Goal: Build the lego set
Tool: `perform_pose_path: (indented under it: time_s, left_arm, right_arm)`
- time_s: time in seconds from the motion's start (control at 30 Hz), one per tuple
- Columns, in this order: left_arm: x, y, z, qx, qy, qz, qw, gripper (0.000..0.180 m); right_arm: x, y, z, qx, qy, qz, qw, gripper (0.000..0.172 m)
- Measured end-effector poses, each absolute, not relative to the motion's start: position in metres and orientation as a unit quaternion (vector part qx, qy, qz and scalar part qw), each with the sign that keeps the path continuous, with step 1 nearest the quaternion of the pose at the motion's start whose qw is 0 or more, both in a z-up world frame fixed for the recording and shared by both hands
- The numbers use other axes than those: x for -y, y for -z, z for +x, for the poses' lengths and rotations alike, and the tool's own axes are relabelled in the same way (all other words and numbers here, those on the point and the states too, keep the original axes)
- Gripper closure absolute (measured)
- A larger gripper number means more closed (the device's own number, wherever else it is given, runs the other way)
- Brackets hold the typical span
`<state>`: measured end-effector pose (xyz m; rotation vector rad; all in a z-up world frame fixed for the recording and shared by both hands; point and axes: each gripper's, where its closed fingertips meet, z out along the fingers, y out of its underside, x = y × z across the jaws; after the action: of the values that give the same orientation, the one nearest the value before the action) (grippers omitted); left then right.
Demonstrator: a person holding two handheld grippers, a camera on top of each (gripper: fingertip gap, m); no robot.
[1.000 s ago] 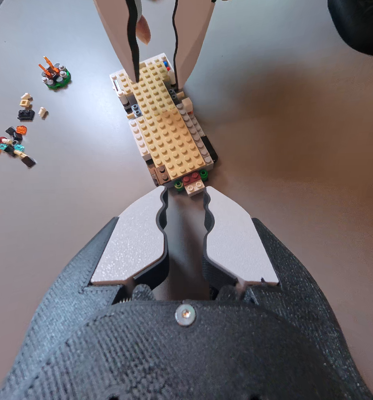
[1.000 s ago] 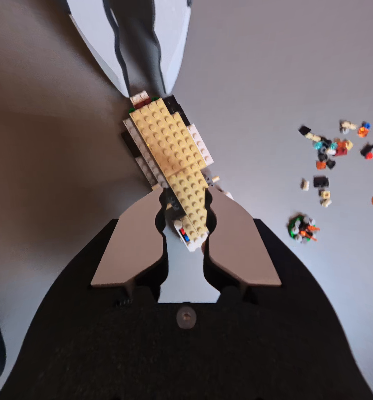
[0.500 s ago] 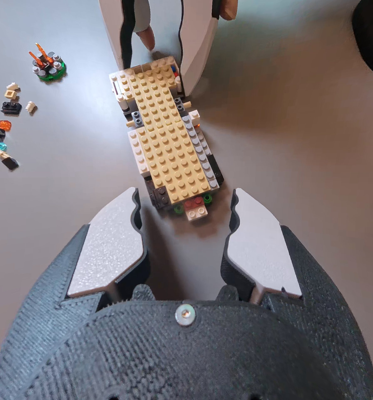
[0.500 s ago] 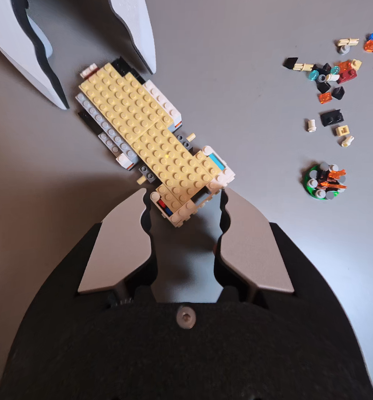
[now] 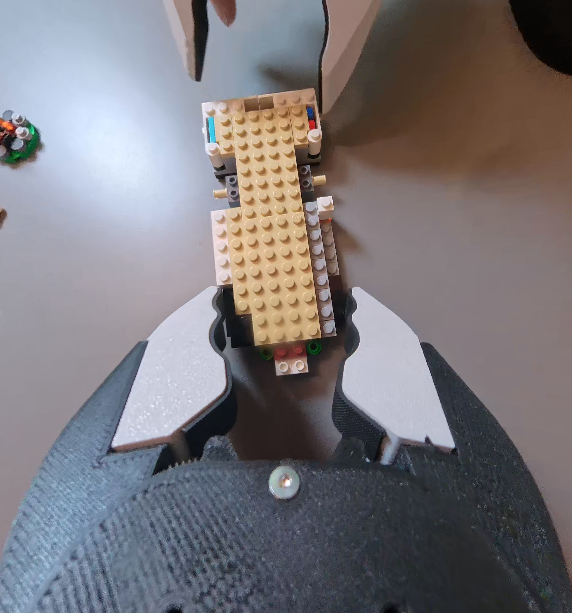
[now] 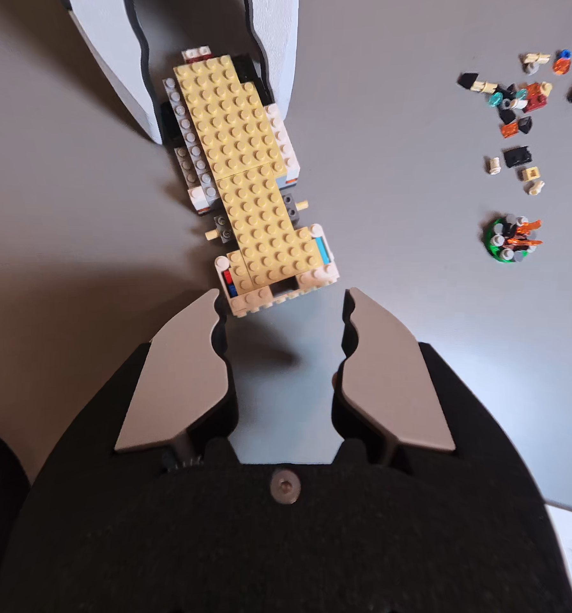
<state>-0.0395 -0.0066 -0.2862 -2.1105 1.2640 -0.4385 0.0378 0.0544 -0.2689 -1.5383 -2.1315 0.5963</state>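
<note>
A long brick build (image 5: 271, 248) with a tan studded top lies on the grey table (image 5: 443, 232). My left gripper (image 5: 283, 298) straddles its near end, the one with the red and green pieces. Both pads lie against the build's dark sides. The right wrist view shows the same: the left gripper's fingers (image 6: 122, 83) flank the far end of the build (image 6: 241, 139) with no gap visible. My right gripper (image 6: 283, 295) is open and holds nothing. It sits just short of the build's white end, its left fingertip by the corner. Its fingers (image 5: 341, 49) show at the top of the left wrist view.
A round green piece with orange flames (image 6: 510, 242) and a scatter of small loose bricks (image 6: 523, 99) lie to the right of the build; the round piece also shows in the left wrist view (image 5: 10, 139). White paper (image 6: 570, 547) lies at the lower right. A dark object (image 5: 560, 33) sits at the far right corner.
Both grippers opened wide. The left moved forward around the build's near end and narrowed onto it. The right, which had the white end between its fingers, let go and backed off.
</note>
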Motion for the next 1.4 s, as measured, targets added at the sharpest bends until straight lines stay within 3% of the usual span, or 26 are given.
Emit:
perform_pose_path:
  time_s: [0.37, 0.8, 1.13, 1.4]
  left_arm:
    - [0.014, 0.285, -0.045, -0.582, 0.137, -0.77, 0.225, 0.111]
    - [0.012, 0.268, -0.04, -0.57, 0.167, -0.761, 0.262, 0.111]
    - [0.018, 0.242, -0.035, -0.586, 0.131, -0.709, 0.371, 0.106]
    - [0.009, 0.226, -0.029, -0.678, -0.092, -0.562, 0.465, 0.108]
  right_arm:
    - [-0.015, 0.279, 0.01, 0.828, -0.199, -0.505, 0.142, 0.085]
    - [-0.009, 0.288, 0.001, 0.819, -0.209, -0.516, 0.143, 0.099]
    - [-0.012, 0.281, 0.011, 0.795, -0.268, -0.524, 0.15, 0.1]
    - [-0.007, 0.267, 0.019, 0.787, -0.335, -0.508, 0.104, 0.1]
